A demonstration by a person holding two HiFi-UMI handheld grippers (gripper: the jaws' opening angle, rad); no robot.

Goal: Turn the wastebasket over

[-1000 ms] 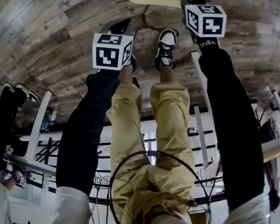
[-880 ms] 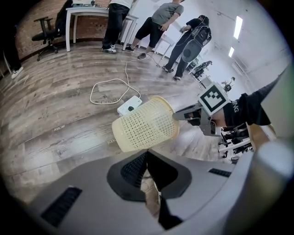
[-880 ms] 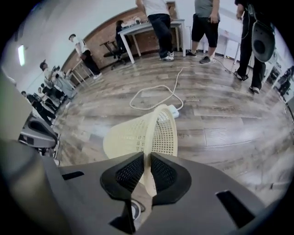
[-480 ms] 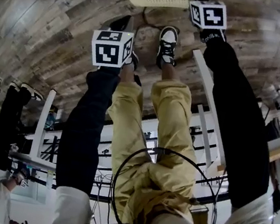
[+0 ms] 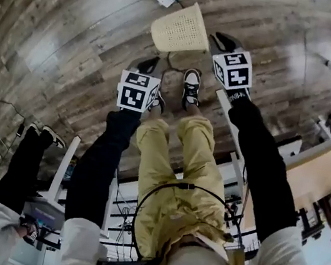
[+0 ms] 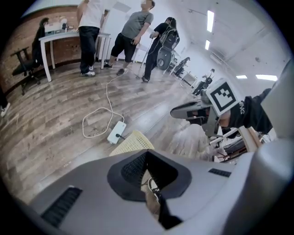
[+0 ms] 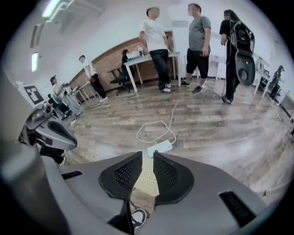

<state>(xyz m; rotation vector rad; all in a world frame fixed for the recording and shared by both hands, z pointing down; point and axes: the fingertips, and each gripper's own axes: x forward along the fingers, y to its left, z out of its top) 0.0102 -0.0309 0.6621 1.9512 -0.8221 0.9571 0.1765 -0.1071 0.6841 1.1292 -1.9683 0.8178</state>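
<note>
head view: wastebasket [image 5: 181,29] lies on its side on the wood floor [image 5: 75,30] beyond the shoes, apart from left gripper [image 5: 147,65] and right gripper [image 5: 224,42] | left gripper view: jaw tips meet, nothing held; basket's lower part hidden by the gripper body | right gripper view: narrow gap, empty; only a strip of basket shows through it

Bright, even indoor light from ceiling strips [image 6: 210,20], blown out to pure white in the left gripper view. Pale sheen across the wood floor [image 5: 53,52]; shadows soft and faint. Strong fisheye bending everywhere, with floorboards curving and black corners in both gripper views. Close to the lens, grey bodies of left gripper [image 6: 146,153] and right gripper [image 7: 147,156] soft and out of focus; far room fairly sharp.
</note>
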